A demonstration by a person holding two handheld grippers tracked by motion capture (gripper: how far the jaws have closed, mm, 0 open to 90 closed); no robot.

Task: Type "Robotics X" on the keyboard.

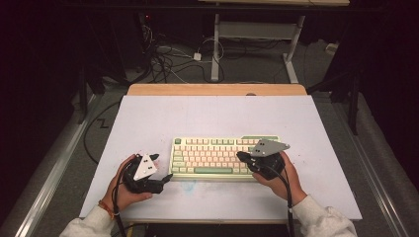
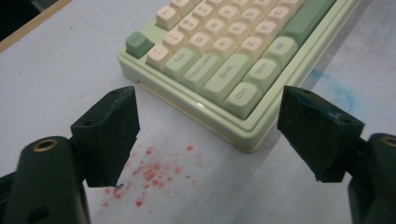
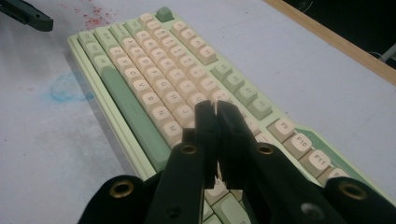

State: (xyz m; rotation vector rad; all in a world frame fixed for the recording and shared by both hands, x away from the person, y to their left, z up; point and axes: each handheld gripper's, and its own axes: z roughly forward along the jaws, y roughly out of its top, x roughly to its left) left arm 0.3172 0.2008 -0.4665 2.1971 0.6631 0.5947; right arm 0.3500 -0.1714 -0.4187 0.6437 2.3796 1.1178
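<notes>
Keyboard (image 1: pixel 212 158) sits at centre frame on the white table (image 1: pixel 207 116). We see the left gripper (image 1: pixel 163 168) spread wide at lower left, beside its corner. We see the right gripper (image 3: pixel 215 112) closed, empty, above its right-hand keys.

Both forearms enter from the near edge, sleeves pale, each hand wrapped around a black gripper with a grey three-cornered plate on top. The left gripper (image 1: pixel 159 168), held in the left hand (image 1: pixel 123 190), has its jaws spread wide apart and pointing to the person's right. The right gripper (image 1: pixel 240 156), in the right hand (image 1: pixel 281 180), points leftward with jaws pressed together, tips touching.
</notes>
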